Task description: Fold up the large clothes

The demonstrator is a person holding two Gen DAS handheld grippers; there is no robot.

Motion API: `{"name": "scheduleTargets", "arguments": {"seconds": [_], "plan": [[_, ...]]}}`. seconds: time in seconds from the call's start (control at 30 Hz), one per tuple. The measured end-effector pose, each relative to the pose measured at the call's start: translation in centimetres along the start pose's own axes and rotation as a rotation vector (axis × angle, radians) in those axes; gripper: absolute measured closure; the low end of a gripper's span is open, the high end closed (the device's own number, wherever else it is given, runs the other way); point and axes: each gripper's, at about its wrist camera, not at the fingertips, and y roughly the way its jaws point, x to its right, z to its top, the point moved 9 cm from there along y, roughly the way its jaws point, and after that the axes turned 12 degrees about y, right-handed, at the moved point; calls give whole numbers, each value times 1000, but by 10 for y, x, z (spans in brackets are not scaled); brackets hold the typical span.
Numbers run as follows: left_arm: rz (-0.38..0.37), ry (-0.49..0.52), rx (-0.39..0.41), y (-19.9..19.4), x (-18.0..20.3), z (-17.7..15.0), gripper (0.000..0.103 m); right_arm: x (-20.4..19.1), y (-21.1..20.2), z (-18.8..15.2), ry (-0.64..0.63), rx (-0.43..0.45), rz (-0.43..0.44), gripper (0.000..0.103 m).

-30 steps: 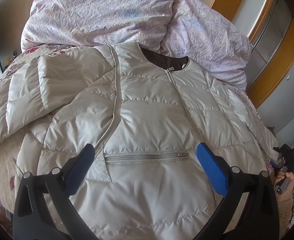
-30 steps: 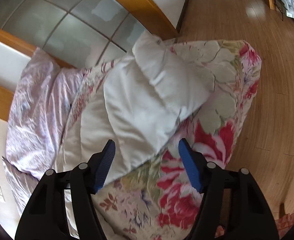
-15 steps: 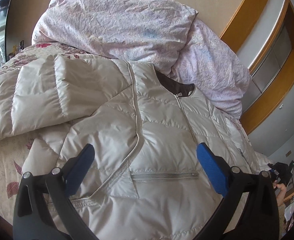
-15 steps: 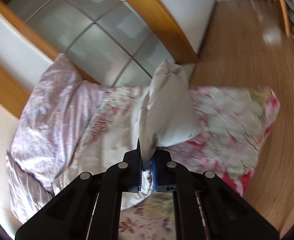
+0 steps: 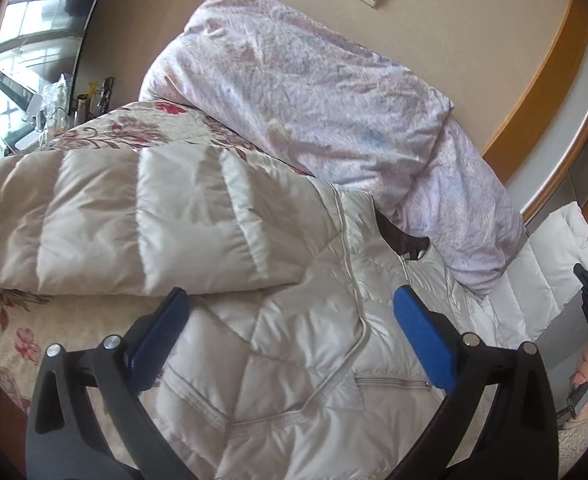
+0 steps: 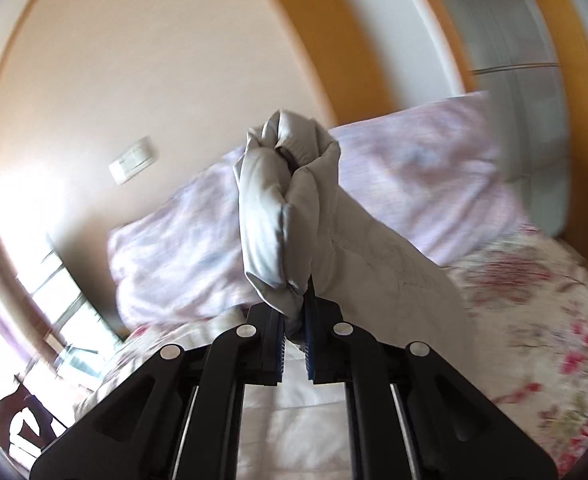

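Folded sleeve (image 5: 134, 216) lying loosely across the left of the cream down jacket (image 5: 294, 360), spread front-up on the floral bedspread (image 5: 6, 336) below the pink pillows (image 5: 314, 92); likely to slide open if the body gets tugged. Left gripper (image 5: 290, 336) hovering over the chest, fingers spread wide, holding nothing, so nothing pinning the body down. Right gripper (image 6: 294, 340) clamped on the bunched cuff of the other sleeve (image 6: 290, 200), raised off the bed; slippery shell, small bite, could pull free or drag the jacket askew.

Beige wall (image 5: 454, 32) — floral bed (image 6: 534, 300)
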Motion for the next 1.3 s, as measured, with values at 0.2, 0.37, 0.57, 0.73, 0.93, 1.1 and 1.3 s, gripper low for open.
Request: {"name": "scheduleTargets", "arguments": {"seconds": [0.2,0.37,0.57,0.73,0.93,1.1,1.3], "plan": [[100,-59,23,-19,-46,0,2,-65,75,-91,-107,-240,83,95],[165,-90,21,-29,-77,-7,2,-63,136,-192,-275,-413,-89,94],[203,-164,3,-35,-115,-18,2,-52,138,-251,-569,-530,-237,78],[197,-236,12,-38,-134,-26,2,-92,103,-236,-495,-522,-27,38],[208,-302,7,-40,-148,-33,5,-76,136,-197,-355,-388,-165,46],[203,-380,1,-40,-161,-41,11,-42,192,-249,-430,-550,-298,45],[167,-559,11,-37,-190,-47,22,-44,167,-229,-188,-601,-190,45]]}}
